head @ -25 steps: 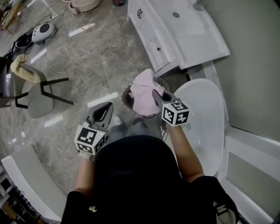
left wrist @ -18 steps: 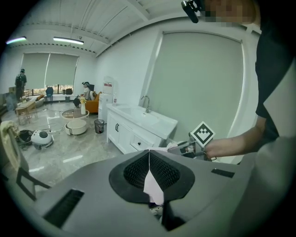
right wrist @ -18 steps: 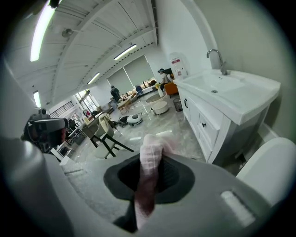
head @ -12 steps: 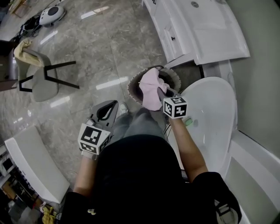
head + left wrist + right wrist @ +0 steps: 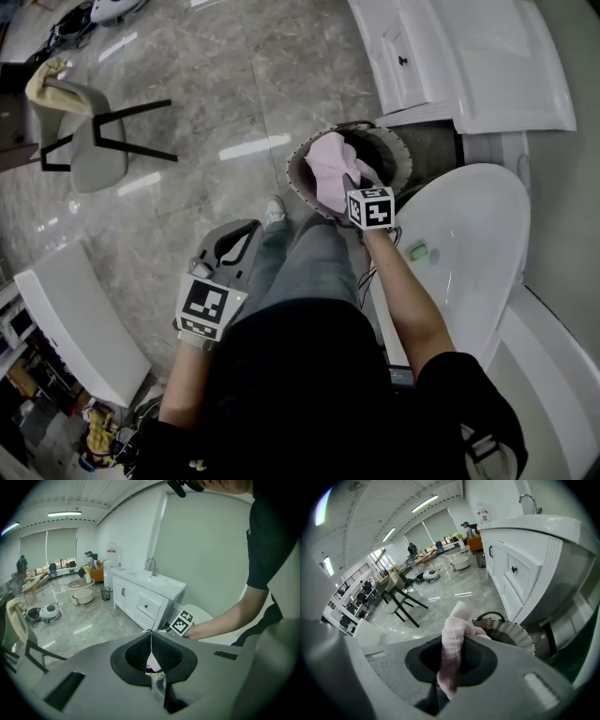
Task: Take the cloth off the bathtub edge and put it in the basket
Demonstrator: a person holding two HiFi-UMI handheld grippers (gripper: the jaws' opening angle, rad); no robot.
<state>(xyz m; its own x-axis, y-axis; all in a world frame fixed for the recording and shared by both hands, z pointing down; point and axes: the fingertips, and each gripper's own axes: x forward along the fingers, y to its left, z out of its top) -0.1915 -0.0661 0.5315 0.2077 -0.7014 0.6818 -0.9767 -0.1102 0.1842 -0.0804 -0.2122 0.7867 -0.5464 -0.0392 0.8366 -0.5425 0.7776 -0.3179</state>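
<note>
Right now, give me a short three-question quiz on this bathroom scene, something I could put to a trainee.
1. True or false: the right gripper is shut on the pink cloth.
2. Multiple choice: the pink cloth hangs over A) the chair, B) the basket, C) the sink cabinet.
3. Fill in: the left gripper holds ____.

Key: 1 true. 2 B. 3 nothing; its jaws are together and empty.
</note>
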